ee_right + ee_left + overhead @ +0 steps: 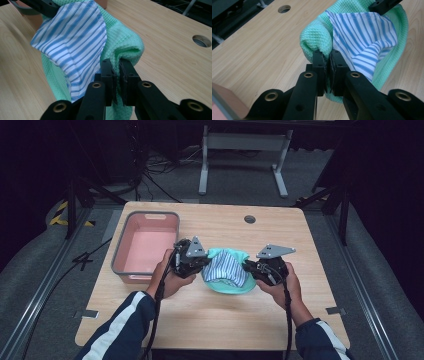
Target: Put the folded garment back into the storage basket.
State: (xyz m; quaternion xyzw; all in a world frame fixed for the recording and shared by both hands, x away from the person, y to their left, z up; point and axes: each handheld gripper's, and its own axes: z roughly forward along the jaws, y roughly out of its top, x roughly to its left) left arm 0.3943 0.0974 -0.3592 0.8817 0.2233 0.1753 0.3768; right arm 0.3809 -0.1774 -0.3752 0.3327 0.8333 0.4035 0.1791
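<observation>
A green cloth (227, 279) with a blue-and-white striped cloth (226, 268) lying in it hangs between the two grippers, over the middle of the table (210, 315), nearer its front edge than its back edge. Its lower fold sags toward the wood; whether it touches the table cannot be told. The left gripper (204, 265) pinches the cloth's left end: in the left gripper view its jaws stand together, clamped on a rolled fold of green cloth (317, 40), with the striped cloth (364, 37) just beside the right-hand jaw. The right gripper (247, 266) pinches the opposite end: in the right gripper view its jaws are likewise closed on a bunched fold of green cloth (125, 47), the striped cloth (75, 42) draped to the left of them. Each gripper is held in one hand, with dark sleeves entering from the front edge. A pink bin (150, 215) with a grey rim stands at the table's left edge, near the left gripper and apart from the cloth. A round hole (250, 219) lies near the back edge.
</observation>
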